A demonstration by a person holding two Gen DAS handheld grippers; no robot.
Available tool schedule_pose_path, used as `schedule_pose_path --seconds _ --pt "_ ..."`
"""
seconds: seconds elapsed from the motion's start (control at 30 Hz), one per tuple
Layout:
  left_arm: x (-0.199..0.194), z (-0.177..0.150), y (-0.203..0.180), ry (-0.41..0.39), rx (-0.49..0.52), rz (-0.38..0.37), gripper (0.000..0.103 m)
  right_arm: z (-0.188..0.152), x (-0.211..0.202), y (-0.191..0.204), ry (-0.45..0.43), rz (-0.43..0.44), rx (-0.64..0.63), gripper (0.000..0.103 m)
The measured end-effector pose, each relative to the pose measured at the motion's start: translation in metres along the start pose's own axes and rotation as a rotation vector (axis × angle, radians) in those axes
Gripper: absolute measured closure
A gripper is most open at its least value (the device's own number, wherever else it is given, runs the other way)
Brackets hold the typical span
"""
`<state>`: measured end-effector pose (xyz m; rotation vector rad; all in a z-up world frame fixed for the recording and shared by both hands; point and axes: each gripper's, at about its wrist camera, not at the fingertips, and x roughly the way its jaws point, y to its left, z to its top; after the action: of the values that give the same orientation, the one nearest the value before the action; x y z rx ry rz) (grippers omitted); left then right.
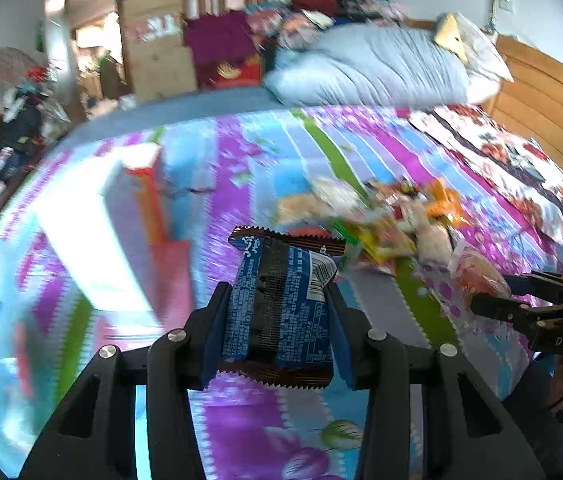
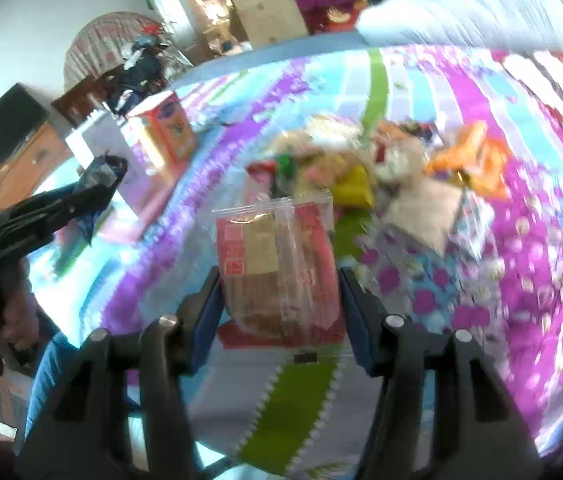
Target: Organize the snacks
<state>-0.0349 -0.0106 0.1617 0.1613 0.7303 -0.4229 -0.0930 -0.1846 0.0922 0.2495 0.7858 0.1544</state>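
Observation:
My left gripper is shut on a blue and brown snack packet and holds it above the bedspread. My right gripper is shut on a clear and red packet of brown biscuits, also above the bed. A blurred pile of loose snacks lies on the bedspread ahead; it also shows in the right wrist view. A white and orange box stands open to the left, also in the right wrist view. The right gripper shows at the right edge of the left wrist view.
The bed has a striped purple, blue and green bedspread. A grey quilt and pillows lie at the far side. A wooden headboard is on the right. Cluttered furniture and a cardboard box stand beyond the bed.

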Motion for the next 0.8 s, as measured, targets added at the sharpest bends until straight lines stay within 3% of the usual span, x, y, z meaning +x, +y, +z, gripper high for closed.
schedule_pose_path --seconds 0.2,0.47,0.8 --pt "-0.037 0.01 0.044 -0.06 -0.09 0.124 0.056 0.036 -0.004 0.038 -0.05 0.045 -0.066 0.046" --pt "-0.08 0.019 0.137 -0.104 -0.265 0.265 0.056 0.089 -0.004 0.097 -0.105 0.136 -0.157 0.046" --pt "-0.116 0.01 0.27 -0.096 -0.439 0.456 0.056 0.154 0.032 0.218 -0.113 0.306 -0.304 0.046"
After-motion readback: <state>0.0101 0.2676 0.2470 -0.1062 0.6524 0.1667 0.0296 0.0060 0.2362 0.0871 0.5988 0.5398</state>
